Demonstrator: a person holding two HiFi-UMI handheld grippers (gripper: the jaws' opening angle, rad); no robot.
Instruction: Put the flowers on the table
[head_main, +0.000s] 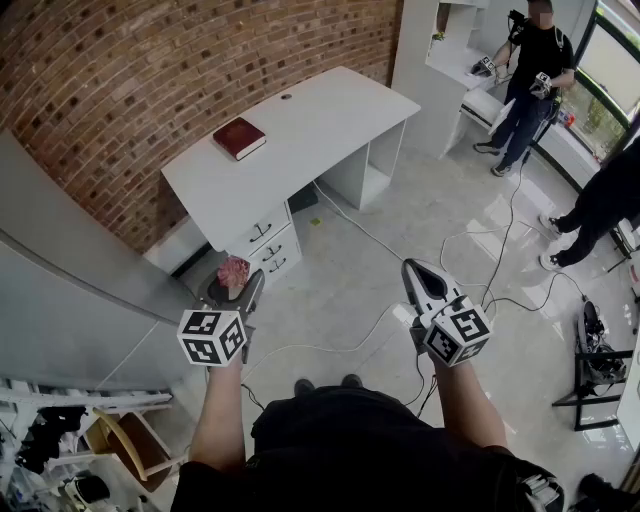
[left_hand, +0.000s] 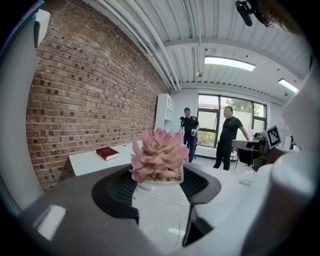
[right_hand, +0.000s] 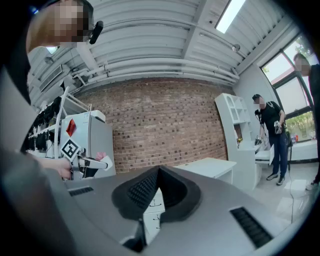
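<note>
A pink succulent-like flower (left_hand: 158, 152) in a small white pot (left_hand: 159, 179) sits between the jaws of my left gripper (left_hand: 158, 186), whose pads press the pot's sides. In the head view the flower (head_main: 233, 270) is held over the floor, in front of the drawers of the white table (head_main: 310, 115). My right gripper (head_main: 420, 283) hovers to the right at the same height, jaws shut and empty. In the right gripper view, the gripper's (right_hand: 159, 174) pads meet, and the table (right_hand: 206, 166) lies beyond. That view also shows the left gripper (right_hand: 86, 163) with the flower (right_hand: 101, 156).
A red book (head_main: 239, 138) lies on the table's left part, also seen as the book (left_hand: 107, 153). A brick wall (head_main: 150, 70) backs the table. A grey cabinet (head_main: 60, 300) stands at left. Cables (head_main: 350, 345) run over the floor. Two people (head_main: 535, 80) stand at far right.
</note>
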